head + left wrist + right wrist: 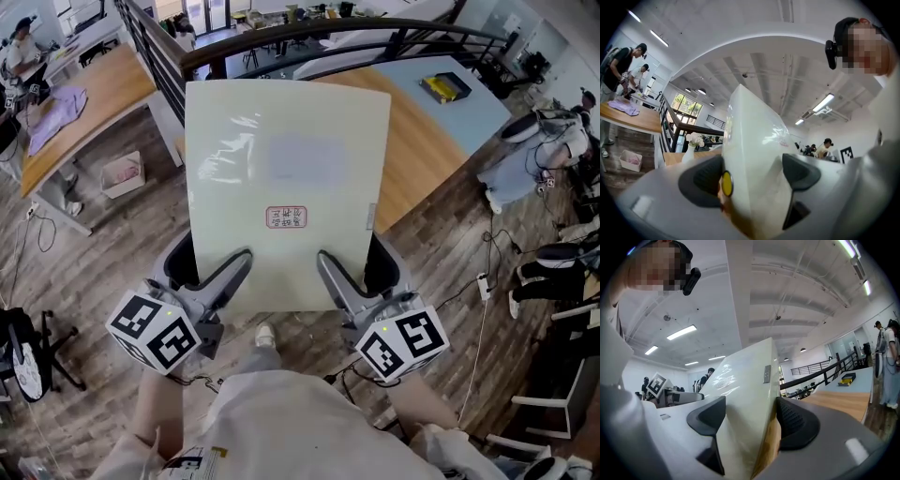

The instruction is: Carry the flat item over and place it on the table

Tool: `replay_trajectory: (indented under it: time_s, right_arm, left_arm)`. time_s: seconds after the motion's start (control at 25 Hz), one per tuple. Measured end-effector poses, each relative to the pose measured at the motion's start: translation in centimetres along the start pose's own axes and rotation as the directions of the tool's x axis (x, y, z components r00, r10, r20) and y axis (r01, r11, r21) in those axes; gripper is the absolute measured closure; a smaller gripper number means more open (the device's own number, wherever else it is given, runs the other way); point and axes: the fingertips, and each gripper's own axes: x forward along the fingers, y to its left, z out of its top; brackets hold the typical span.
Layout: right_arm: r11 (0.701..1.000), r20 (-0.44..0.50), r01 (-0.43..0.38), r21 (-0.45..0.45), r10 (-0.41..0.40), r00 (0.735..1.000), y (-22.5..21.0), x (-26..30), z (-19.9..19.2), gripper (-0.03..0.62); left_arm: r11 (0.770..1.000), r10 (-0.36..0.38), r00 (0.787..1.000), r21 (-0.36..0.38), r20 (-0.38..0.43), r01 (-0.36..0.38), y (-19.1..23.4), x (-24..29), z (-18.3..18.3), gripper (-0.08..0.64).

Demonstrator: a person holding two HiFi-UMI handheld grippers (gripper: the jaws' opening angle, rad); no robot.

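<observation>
Standing short of the long wooden table (pixel 417 173); carrying the flat item (pixel 286 178), a big pale glossy board, up in the air and tilted, not yet resting on anything; pinching its near edge with the left gripper (pixel 234 272) and the right gripper (pixel 330 270), both pairs of jaws clamped onto the board's two faces; judging it stiff and fairly light, yet slick-skinned and likely to slip or swing; favouring deep bites near both lower corners; showing a small red label (pixel 286 217) mid-face.

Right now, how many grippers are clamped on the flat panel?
2. The left gripper clamps the flat panel at its near-left edge, the right gripper at its near-right edge. None hidden.
</observation>
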Motion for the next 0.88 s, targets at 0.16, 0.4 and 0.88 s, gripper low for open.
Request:
replay_trajectory:
  time_s: [0.16, 0.4, 0.88]
  right_arm:
    - [1.000, 0.005, 0.016, -0.009, -0.016, 1.000, -0.3, 2.8, 1.0, 0.255]
    - [1.000, 0.002, 0.023, -0.013, -0.023, 1.000, -0.4, 6.5, 1.6, 0.255]
    - [1.000, 0.003, 0.005, -0.024, -0.005, 1.000, -1.2, 10.5, 2.0, 0.256]
  left_arm:
    - [1.000, -0.019, 1.000, -0.001, 0.000, 0.019, 2.2, 1.7, 1.7, 0.158]
    - [1.000, -0.026, 1.000, 0.000, -0.008, 0.026, 5.3, 3.2, 3.3, 0.159]
    - [1.000, -0.007, 1.000, -0.024, 0.001, 0.007, 8.4, 5.2, 4.3, 0.159]
